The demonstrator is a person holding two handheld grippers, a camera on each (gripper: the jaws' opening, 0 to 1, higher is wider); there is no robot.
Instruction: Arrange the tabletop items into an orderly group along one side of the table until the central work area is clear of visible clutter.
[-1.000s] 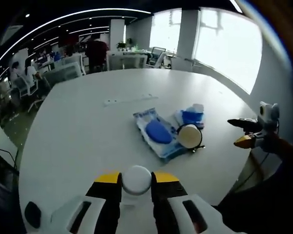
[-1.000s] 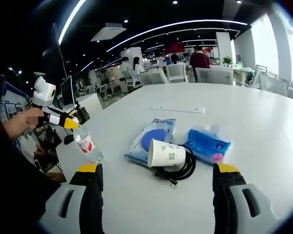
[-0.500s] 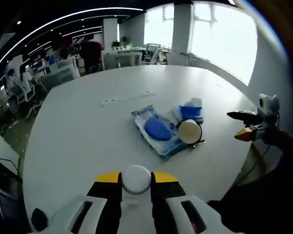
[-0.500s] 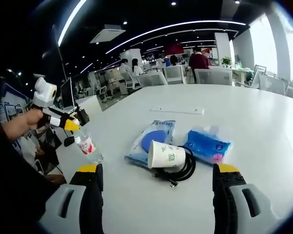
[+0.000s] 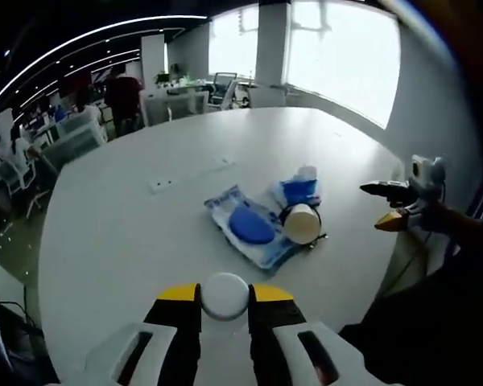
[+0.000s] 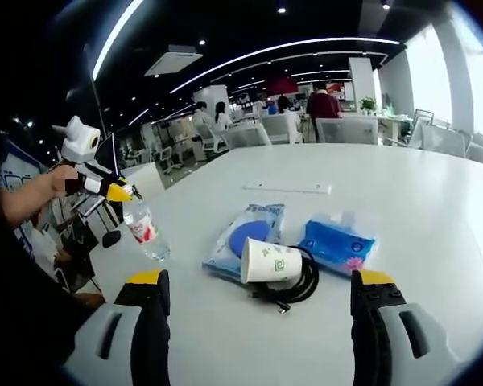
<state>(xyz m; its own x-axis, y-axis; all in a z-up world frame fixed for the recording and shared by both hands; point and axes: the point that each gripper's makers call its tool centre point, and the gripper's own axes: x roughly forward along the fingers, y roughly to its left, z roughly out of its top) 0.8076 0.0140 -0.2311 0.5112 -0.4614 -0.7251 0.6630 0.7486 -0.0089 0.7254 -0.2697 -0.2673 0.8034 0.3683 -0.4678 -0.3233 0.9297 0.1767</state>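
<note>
Left gripper view: my left gripper [image 5: 224, 296] has its fingers pinched on the white cap of a plastic bottle [image 5: 224, 295], over the near edge of the white table [image 5: 129, 233].
Right gripper view: my right gripper [image 6: 262, 297] has its fingers spread wide with nothing between them; the left gripper [image 6: 113, 190] holds the bottle [image 6: 146, 231], red-labelled, hanging cap-up over the table's left edge.
Clutter ahead of my right fingers: a paper cup [image 6: 270, 261] on its side with a green logo, print too small to read, lying against a coiled black cable [image 6: 299, 281].
Behind the cup: a blue wipes pack [image 6: 245, 235], lettering unreadable, and beside it, to its right, a blue tissue packet [image 6: 336, 242].
Farther back: a white power strip [image 6: 287, 187].
</note>
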